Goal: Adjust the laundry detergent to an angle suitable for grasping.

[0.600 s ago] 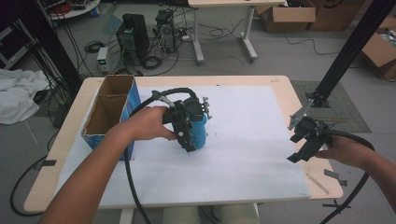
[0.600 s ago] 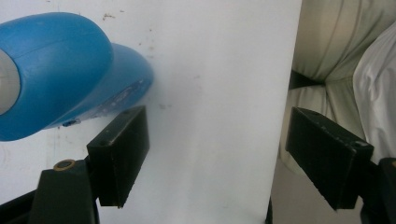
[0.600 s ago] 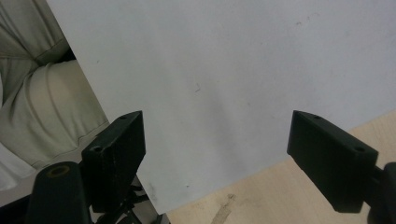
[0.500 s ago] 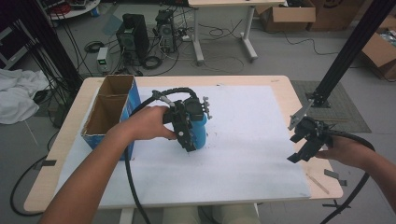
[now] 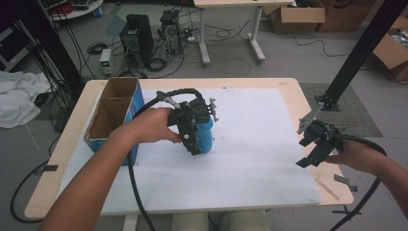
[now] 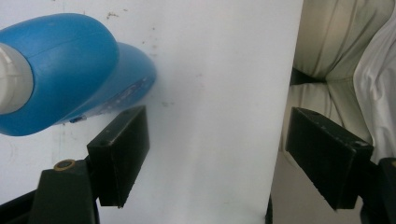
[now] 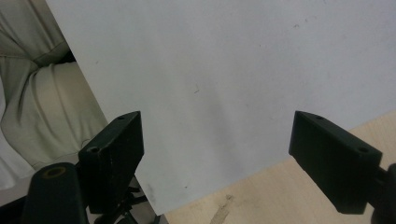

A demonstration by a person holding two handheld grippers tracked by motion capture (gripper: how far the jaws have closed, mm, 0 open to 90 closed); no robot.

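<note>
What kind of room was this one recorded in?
Probably a lab or workshop: black desktop computer towers and loose black cables on the grey floor, brown cardboard boxes behind, and a black metal frame post beside the wooden table.

A lab or test workshop is showing here. Beyond the far edge of the wooden table (image 5: 288, 86), away from both hand-held tools, computer towers (image 5: 137, 36) are standing on the bare grey floor with loose cables (image 5: 231, 60) trailing around them. Cardboard boxes (image 5: 296, 17) are sitting farther back, past a second desk (image 5: 231, 4). A black metal frame post (image 5: 358, 53) is rising just beyond the right-hand tool. A white sheet (image 5: 269, 125) is covering the tabletop under both tools.
</note>
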